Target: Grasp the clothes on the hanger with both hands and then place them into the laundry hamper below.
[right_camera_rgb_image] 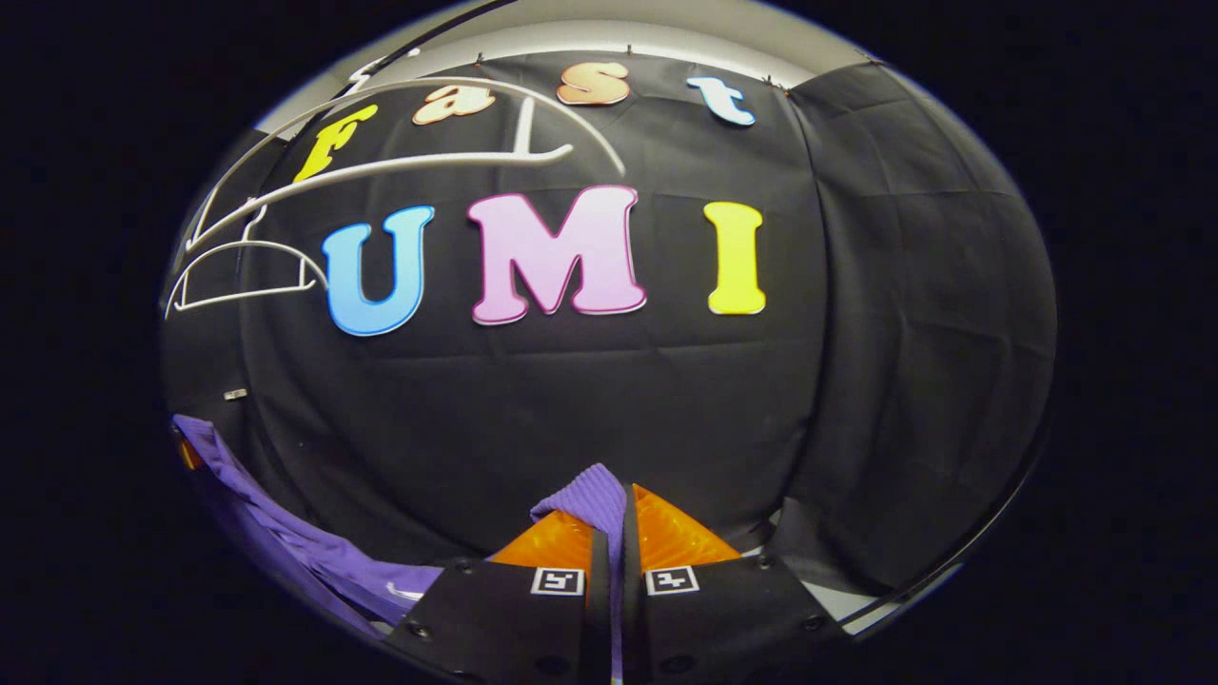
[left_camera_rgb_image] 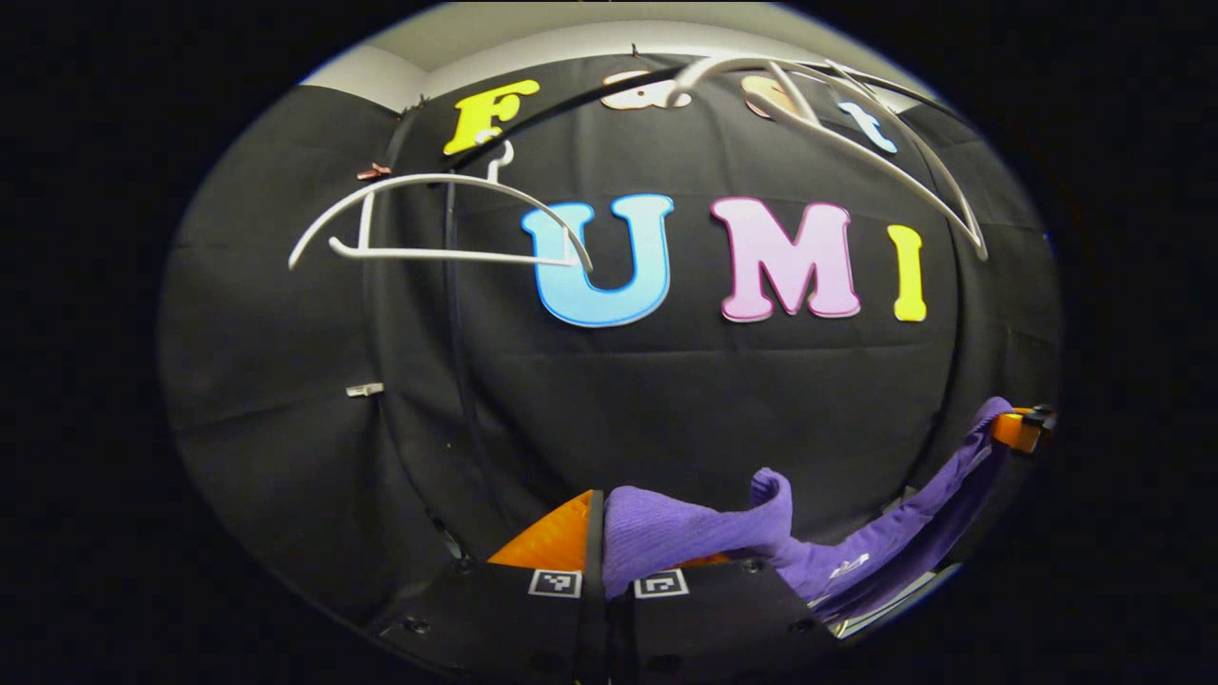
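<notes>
While pinched, garment (left_camera_rgb_image: 685,533) between claws

bare hangers overhead, open room beneath
two white hangers (left_camera_rgb_image: 438,219) (left_camera_rgb_image: 856,133) hang high against the black cloth wall (left_camera_rgb_image: 666,400); below them nothing stands before it.

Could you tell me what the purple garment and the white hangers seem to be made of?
The purple garment looks like a soft knit or fleece: matte, fuzzy surface, ribbed edge between the right gripper fingers. The white hangers look like smooth moulded plastic, judging by their thin curved bars with a slight sheen.
</notes>
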{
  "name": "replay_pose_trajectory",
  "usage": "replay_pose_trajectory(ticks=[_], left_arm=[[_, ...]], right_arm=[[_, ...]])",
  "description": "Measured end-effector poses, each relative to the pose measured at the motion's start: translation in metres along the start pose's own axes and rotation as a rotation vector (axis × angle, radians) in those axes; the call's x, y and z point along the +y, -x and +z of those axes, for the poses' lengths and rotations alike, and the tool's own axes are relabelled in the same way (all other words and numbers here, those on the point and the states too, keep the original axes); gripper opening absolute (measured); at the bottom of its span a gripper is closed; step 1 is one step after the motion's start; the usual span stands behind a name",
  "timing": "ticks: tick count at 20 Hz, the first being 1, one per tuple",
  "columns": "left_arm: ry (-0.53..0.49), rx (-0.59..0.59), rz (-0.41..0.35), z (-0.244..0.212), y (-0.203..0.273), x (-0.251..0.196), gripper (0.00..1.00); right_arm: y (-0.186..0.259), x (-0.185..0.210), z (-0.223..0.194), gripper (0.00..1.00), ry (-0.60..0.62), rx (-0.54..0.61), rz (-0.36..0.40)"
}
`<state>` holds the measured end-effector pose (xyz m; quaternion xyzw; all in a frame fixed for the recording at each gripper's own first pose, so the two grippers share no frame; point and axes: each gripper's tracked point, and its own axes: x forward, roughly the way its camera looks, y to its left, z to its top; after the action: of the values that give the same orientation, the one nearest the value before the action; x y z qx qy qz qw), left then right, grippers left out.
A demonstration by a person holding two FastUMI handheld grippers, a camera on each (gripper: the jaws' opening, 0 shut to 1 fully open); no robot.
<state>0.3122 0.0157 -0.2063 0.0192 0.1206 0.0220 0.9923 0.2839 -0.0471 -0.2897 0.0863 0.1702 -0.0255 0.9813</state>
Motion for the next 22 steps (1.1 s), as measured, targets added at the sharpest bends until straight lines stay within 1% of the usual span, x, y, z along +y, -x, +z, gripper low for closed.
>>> replay_pose_trajectory(ticks=[2,5,6,7,8,11,13,14,17,18,20,21,22], left_arm=[[-0.006,0.024,-0.045,-0.02,0.0,-0.018,0.06],[-0.01,0.04,-0.11,-0.036,-0.002,-0.046,0.07],[-0.009,0.042,-0.128,-0.041,-0.004,-0.056,0.06],[-0.01,0.046,-0.144,-0.044,-0.004,-0.065,0.07],[-0.013,0.049,-0.151,-0.047,-0.005,-0.071,0.06],[-0.036,0.075,-0.17,-0.058,-0.009,-0.087,0.07],[-0.058,0.109,-0.183,-0.073,-0.014,-0.095,0.1],[-0.066,0.135,-0.193,-0.084,-0.014,-0.1,0.08],[-0.08,0.244,-0.231,-0.125,-0.014,-0.114,0.1],[-0.074,0.294,-0.253,-0.141,-0.013,-0.12,0.09],[-0.073,0.393,-0.276,-0.17,-0.012,-0.129,0.1],[-0.073,0.434,-0.287,-0.18,-0.017,-0.132,0.12],[-0.062,0.475,-0.302,-0.188,-0.013,-0.134,0.19]], right_arm=[[0.002,0.023,-0.015,0.07,0.009,0.032,0.05],[0.009,0.051,-0.036,0.07,0.02,0.067,0.111],[0.01,0.061,-0.044,0.07,0.018,0.086,0.134],[0.013,0.069,-0.053,0.06,0.017,0.11,0.156],[0.015,0.076,-0.062,0.07,0.02,0.132,0.171],[0.02,0.085,-0.083,0.07,0.035,0.194,0.184],[0.02,0.086,-0.101,0.07,0.033,0.24,0.18],[0.021,0.086,-0.113,0.07,0.033,0.269,0.174],[0.028,0.084,-0.149,0.09,0.016,0.388,0.158],[0.026,0.081,-0.163,0.09,0.017,0.427,0.147],[0.032,0.077,-0.184,0.1,0.015,0.497,0.134],[0.035,0.078,-0.195,0.11,0.012,0.526,0.135],[0.035,0.08,-0.2,0.12,0.001,0.546,0.146]])
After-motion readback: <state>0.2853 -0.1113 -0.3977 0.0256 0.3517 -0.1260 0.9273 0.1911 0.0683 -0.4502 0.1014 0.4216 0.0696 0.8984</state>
